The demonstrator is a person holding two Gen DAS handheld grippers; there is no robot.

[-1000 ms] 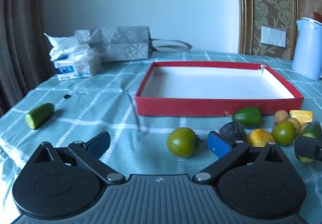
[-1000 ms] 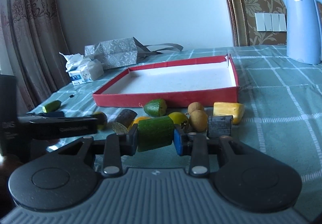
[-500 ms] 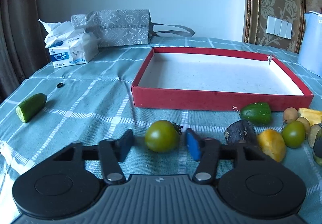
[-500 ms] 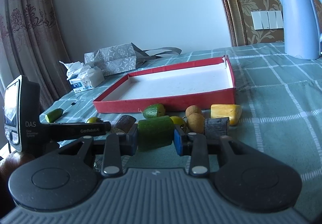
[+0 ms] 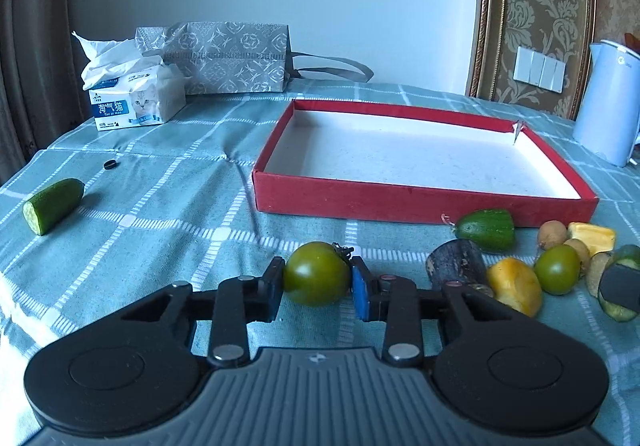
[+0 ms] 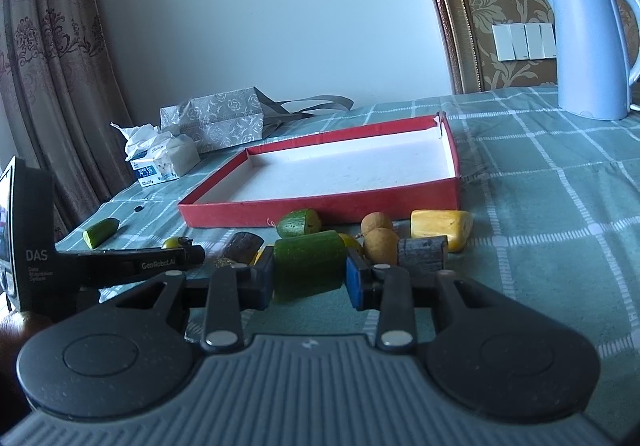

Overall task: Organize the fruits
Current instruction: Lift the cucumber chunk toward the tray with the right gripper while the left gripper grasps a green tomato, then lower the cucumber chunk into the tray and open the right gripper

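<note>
While a green tomato is gripped by the left tongs and a cucumber chunk by the right tongs, the empty red tray is seen straight ahead of both, slightly nearer the left.

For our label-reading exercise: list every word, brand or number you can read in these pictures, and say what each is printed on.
"DAS": left gripper's display housing.
"GenRobot.AI": that gripper's finger.
"淘气猫": tissue pack; its smaller print is unreadable.
Kettle logo: too blurred.
Small lines under "DAS": unreadable.

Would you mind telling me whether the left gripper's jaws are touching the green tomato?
Touching. In the left wrist view, the left gripper has both jaws pressed against opposite sides of the green tomato, with no gap visible.
</note>
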